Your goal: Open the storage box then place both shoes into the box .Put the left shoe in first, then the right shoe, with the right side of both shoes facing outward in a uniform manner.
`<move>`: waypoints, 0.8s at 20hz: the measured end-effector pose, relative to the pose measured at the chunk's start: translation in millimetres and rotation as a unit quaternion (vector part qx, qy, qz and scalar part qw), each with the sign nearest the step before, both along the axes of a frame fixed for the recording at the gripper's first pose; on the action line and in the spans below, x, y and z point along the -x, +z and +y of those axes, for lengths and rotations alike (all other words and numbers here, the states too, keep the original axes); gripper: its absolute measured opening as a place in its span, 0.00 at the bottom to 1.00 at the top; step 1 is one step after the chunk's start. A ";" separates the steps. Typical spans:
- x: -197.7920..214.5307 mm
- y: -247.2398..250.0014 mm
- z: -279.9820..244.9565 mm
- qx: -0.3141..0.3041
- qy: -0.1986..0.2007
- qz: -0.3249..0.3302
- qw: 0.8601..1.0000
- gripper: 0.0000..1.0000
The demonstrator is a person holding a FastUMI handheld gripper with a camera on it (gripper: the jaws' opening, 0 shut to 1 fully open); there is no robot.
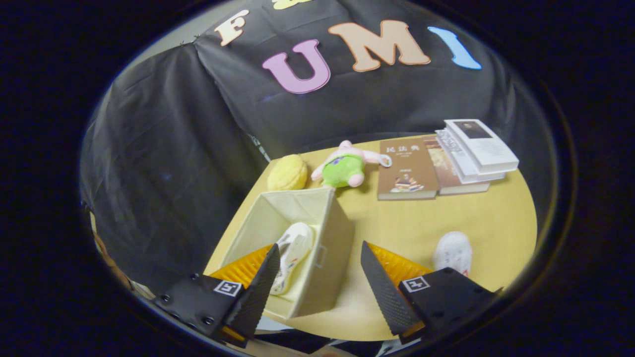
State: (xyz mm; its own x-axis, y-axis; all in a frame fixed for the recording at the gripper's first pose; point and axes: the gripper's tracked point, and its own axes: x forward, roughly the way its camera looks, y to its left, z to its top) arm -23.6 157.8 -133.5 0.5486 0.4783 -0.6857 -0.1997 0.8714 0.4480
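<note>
Gripper view: hand-held gripper (317, 277) spread wide, empty, above the open storage box (333, 233) holding one shoe (292, 250); second shoe (454, 252) on the table (496, 218), seemingly near its edge.

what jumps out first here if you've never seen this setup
The open cream storage box stands just ahead of the open gripper, with one white shoe already inside. The second white shoe lies on the yellow table beside the other finger.

box (317, 248) top open | gripper (317, 277) spread, empty | shoe (454, 252) unobstructed
</note>
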 end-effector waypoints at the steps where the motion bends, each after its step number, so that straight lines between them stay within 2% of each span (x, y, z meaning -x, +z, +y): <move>1: 0.1 -1.2 -16.2 0.007 -0.003 -0.002 1.000 1.00; 10: 11.4 -50.4 -151.8 0.091 -0.026 0.017 0.995 1.00; 16: 30.8 -124.0 -199.1 0.149 0.013 0.072 0.986 1.00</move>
